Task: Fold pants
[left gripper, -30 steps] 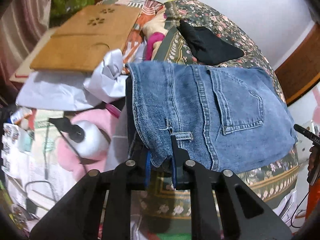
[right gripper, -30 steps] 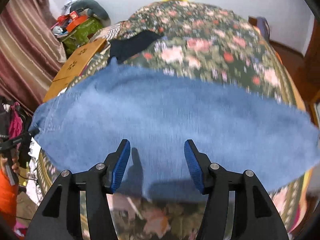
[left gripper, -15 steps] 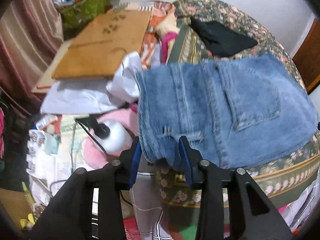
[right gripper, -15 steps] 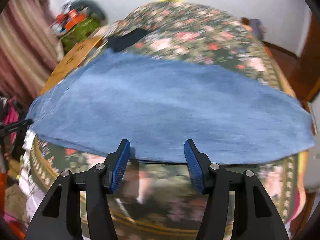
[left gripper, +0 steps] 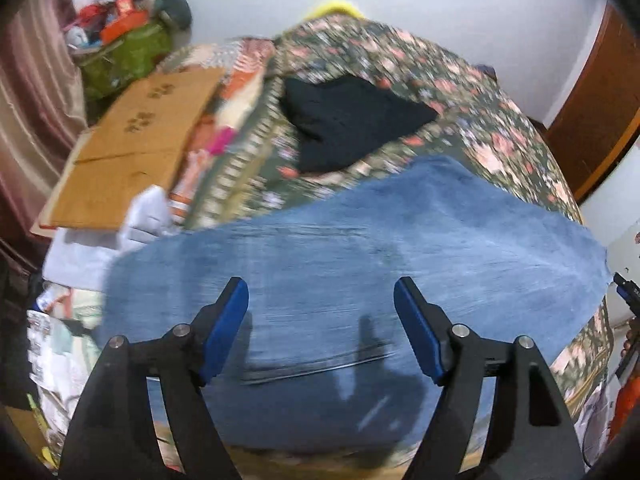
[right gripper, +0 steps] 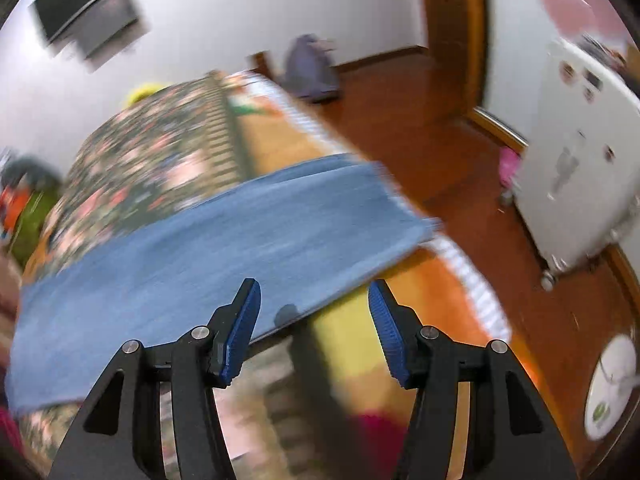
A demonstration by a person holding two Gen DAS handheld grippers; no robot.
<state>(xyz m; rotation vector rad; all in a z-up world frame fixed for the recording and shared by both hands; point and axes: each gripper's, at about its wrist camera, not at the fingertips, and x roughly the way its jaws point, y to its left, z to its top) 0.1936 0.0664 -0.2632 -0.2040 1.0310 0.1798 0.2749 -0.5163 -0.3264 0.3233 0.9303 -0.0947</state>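
On the floral bedspread (left gripper: 472, 92) your jeans (left gripper: 360, 248) lie flat in a long folded band near the front edge. Left gripper (left gripper: 321, 320): jaws opening, nothing pinched. Right gripper (right gripper: 315, 322): jaws spread, empty. Judgement: lengthwise fold done; crosswise folds left.

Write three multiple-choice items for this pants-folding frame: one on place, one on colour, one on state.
1. Where do the jeans lie?
A. on the floral bedspread
B. on the cardboard
C. on the floor

2. What colour is the garment behind the jeans?
A. white
B. black
C. yellow

3. How is the left tool?
A. clamped on denim
B. holding cardboard
C. open, gripping nothing

Key: 1 A, floral cloth shows around the denim; 2 B, a dark patch lies on the bedspread; 3 C, its jaws are opening, the pads clear of the denim.
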